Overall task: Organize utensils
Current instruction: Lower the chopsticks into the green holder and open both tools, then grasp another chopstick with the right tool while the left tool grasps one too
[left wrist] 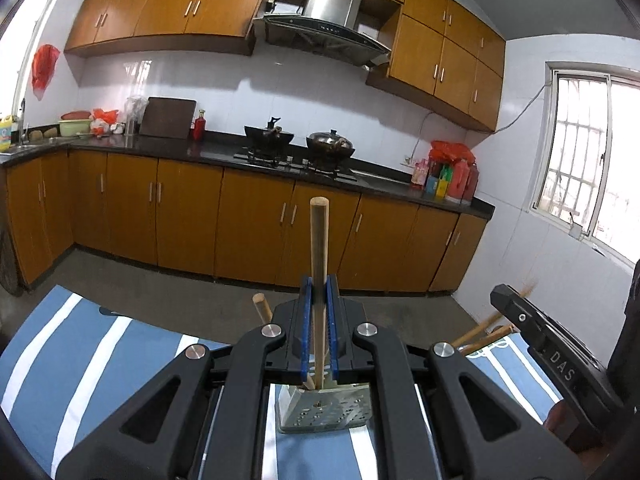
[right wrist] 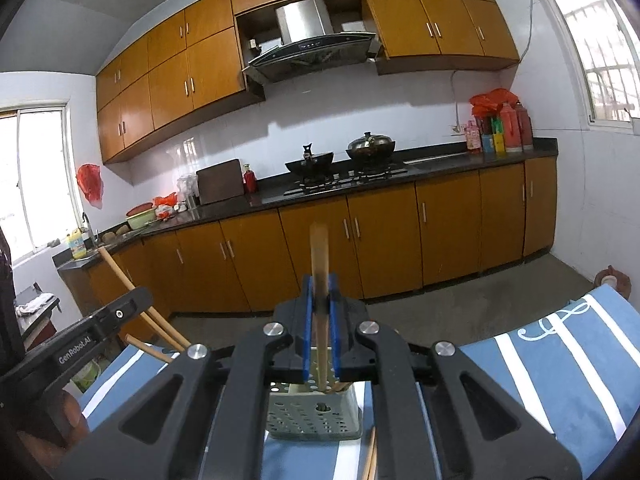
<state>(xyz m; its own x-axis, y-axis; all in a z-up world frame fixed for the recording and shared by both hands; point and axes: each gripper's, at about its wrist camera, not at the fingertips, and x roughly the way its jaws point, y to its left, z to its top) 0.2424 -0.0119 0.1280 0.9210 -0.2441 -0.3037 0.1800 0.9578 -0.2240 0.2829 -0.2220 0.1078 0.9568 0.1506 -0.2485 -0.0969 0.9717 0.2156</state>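
Both grippers, left (left wrist: 319,300) and right (right wrist: 319,300), are clamping fingers on upright chopsticks (left wrist: 319,240) at frame centre, lining them over the holder (left wrist: 325,408) below, seemingly for dropping in.

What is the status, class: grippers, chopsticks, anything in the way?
Left gripper shut on a chopstick. Right gripper shut on another chopstick. Holder just below both; more chopsticks already inside. Nothing in the way.
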